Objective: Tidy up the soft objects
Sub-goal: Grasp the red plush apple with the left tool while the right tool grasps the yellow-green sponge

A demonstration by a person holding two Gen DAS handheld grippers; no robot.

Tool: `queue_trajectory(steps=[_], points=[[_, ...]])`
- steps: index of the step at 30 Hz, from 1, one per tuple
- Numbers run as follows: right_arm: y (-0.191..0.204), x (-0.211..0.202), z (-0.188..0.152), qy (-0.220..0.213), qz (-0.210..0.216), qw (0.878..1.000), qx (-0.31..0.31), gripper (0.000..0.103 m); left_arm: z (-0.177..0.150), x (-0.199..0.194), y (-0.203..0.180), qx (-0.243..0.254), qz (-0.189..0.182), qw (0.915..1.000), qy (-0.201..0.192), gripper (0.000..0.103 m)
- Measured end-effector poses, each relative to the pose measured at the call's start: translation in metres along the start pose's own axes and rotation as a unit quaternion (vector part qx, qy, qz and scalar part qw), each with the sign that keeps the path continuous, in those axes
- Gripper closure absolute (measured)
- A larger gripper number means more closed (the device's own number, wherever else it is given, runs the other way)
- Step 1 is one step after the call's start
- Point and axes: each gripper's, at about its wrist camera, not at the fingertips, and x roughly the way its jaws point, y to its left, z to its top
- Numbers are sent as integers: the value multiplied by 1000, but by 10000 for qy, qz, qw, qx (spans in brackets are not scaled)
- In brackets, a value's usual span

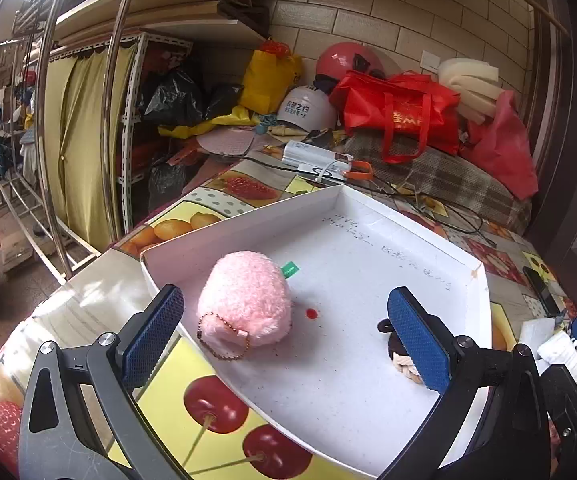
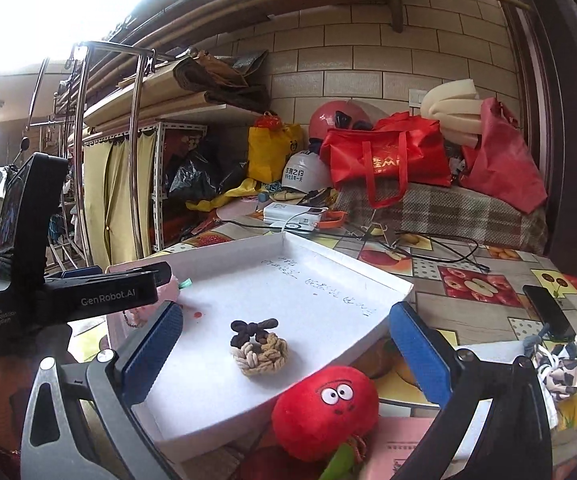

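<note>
While unheld, pink plush (image 1: 244,304) between the wide left claw (image 1: 284,340) pads.

Materials on my table

Fluffy pink plush (image 1: 244,304); matt white card tray (image 1: 352,360); woven rope knot (image 2: 259,350); glossy printed tablecloth (image 1: 192,384).

White tray (image 1: 248,212) floor lies open between pink plush (image 1: 244,300) and rope knot (image 2: 259,347).
</note>
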Motion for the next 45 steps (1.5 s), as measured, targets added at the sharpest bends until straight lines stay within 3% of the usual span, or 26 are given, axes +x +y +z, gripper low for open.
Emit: queue_trajectory(steps=[7,11,18,24,29,31,35,40,43,45], points=[[-84,-47,-17,109,-788,9959,429,0,-27,-39,-75,1143,-604,9911,-318,0],[-135,-72,-26,132,-1390,9866,844,0,-41,-50,-105,1523,-1098,9820,-201,0],[-187,-97,-36,52,-1966,9682,1545,0,-47,-16,-137,1839,-909,9765,656,3],[-217,-106,-41,118,-2195,9608,1692,0,-60,-11,-160,2321,-833,9659,787,6],[-237,-104,-47,517,-2032,9611,1800,1,-65,-11,-167,2547,-876,9592,860,39],[-238,-97,-49,721,-1903,9628,1779,8,-66,-10,-169,2593,-878,9575,903,43],[-234,-69,-50,1332,-1721,9641,1525,35,-66,-9,-174,2640,-975,9552,918,43],[-244,-45,-56,1850,-1804,9511,1689,45,-65,-7,-181,2452,-1191,9568,1011,43],[-255,-43,-63,2004,-1730,9437,1982,56,-64,-10,-183,2426,-1271,9569,964,43],[-260,-44,-66,2023,-1633,9414,2148,74,-61,-11,-179,2311,-1356,9591,914,57]])
